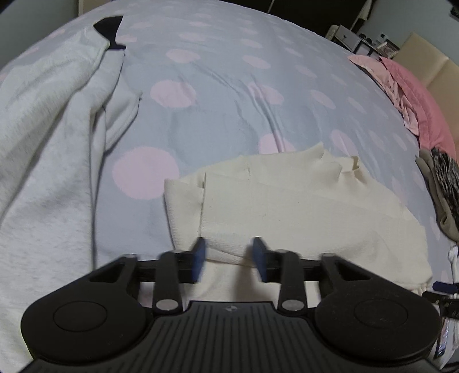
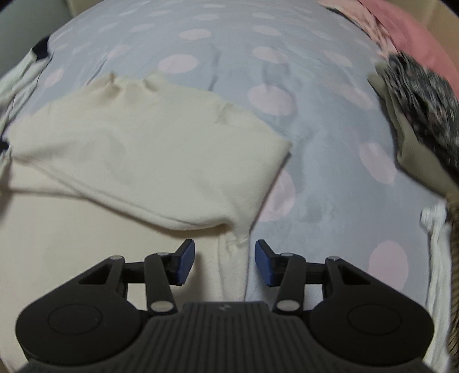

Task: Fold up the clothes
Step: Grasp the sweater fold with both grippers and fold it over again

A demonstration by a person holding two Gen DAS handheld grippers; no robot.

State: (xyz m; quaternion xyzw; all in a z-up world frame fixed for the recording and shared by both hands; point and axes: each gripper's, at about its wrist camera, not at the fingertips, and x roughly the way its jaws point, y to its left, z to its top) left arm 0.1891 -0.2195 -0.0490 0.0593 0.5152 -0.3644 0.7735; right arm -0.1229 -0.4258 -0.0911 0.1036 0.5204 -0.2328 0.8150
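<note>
We hold the left tool [image 1: 229, 259] low over a cream knit garment [image 1: 287, 200] that lies partly folded on the bed, on a pale blue cover with large pink dots [image 1: 229, 71]. Its two blue-padded fingers [image 1: 198, 258] stand apart, with a raised fold of the cream fabric between them; motion blur keeps us from telling whether either pad touches the cloth. To the left of the cream piece lies a light grey fleecy garment [image 1: 43, 143], with a small dark navy patch [image 1: 109, 27] at its far end. At the right edge of the bed sit a crumpled pink cloth [image 1: 407, 94] and a grey-and-black patterned item [image 1: 444, 183].

Our right tool [image 2: 225, 262] is also spread open, its blue pads [image 2: 185, 262] on either side of the cream knit garment's [image 2: 143, 149] right-hand edge, where a narrow strip of fabric runs down between them; the pads look clear of the cloth. A folded-over flap of the cream piece lies just ahead of this tool. Beyond it, the dotted cover [image 2: 315, 143] is bare up to a dark patterned garment [image 2: 424, 100] and a white cloth [image 2: 436, 235] at the right.
</note>
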